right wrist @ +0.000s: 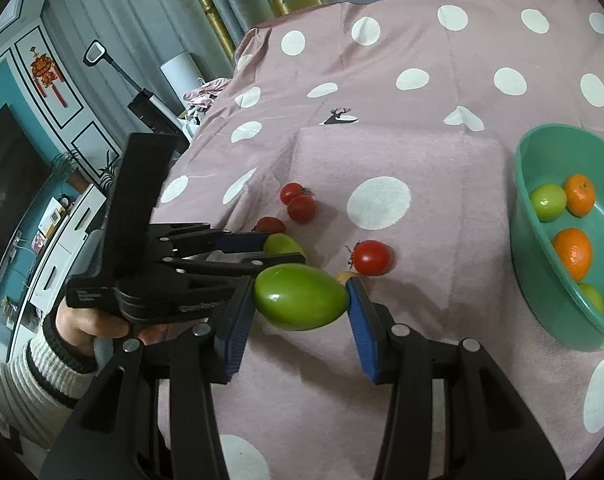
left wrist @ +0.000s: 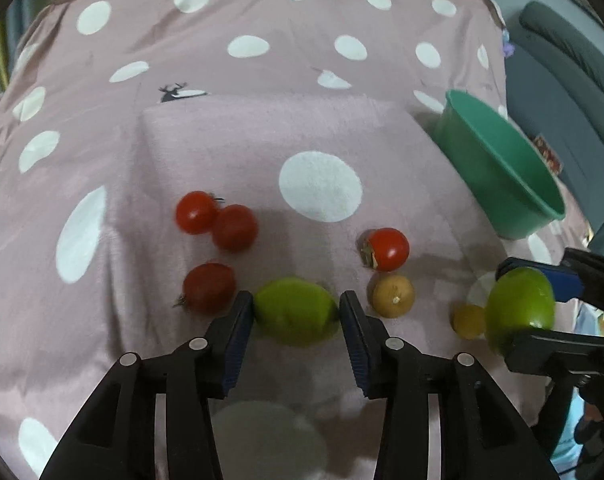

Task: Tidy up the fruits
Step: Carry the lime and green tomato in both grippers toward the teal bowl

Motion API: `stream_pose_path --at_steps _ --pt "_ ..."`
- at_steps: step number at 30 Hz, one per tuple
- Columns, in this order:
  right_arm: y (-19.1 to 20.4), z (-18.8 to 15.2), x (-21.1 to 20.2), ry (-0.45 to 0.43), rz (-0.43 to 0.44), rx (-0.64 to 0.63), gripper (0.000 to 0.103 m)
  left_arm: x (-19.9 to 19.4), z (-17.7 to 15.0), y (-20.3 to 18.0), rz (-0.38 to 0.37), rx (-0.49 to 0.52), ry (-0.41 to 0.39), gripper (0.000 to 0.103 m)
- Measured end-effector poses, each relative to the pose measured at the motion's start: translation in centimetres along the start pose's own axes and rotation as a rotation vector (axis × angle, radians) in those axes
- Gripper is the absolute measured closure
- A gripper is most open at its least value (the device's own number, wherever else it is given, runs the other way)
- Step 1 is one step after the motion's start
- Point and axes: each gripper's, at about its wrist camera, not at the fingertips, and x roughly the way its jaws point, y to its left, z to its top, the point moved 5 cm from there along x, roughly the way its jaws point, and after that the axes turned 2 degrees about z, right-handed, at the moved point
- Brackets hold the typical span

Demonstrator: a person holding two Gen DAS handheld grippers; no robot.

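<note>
My left gripper (left wrist: 296, 312) is shut on a green fruit (left wrist: 296, 311) low over the pink dotted cloth. My right gripper (right wrist: 300, 300) is shut on another green fruit (right wrist: 300, 296), held above the cloth; it also shows at the right of the left wrist view (left wrist: 519, 308). Several red tomatoes (left wrist: 234, 227) lie on the cloth, one (left wrist: 385, 249) near a small brown fruit (left wrist: 393, 295). A small yellow fruit (left wrist: 467, 321) lies beside the right gripper. The green bowl (right wrist: 541, 280) at the right holds two oranges (right wrist: 573, 253) and green fruits (right wrist: 547, 201).
The cloth covers a raised pad (left wrist: 262, 136) on a bed-like surface. A person's left hand in a knit sleeve (right wrist: 54, 356) holds the left gripper. A grey chair (left wrist: 573, 64) stands beyond the right edge. Curtains and a cabinet stand to the far left.
</note>
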Motion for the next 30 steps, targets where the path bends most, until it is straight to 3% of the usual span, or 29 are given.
stream_pose_path --at_steps 16,30 --pt "-1.2 -0.4 -0.5 -0.008 0.0 0.024 0.057 1.0 1.0 1.1 -0.013 -0.101 -0.019 0.061" --pt "-1.2 0.1 -1.1 -0.033 -0.015 0.017 0.057 -4.3 0.2 3.7 -0.002 -0.169 -0.096 0.061"
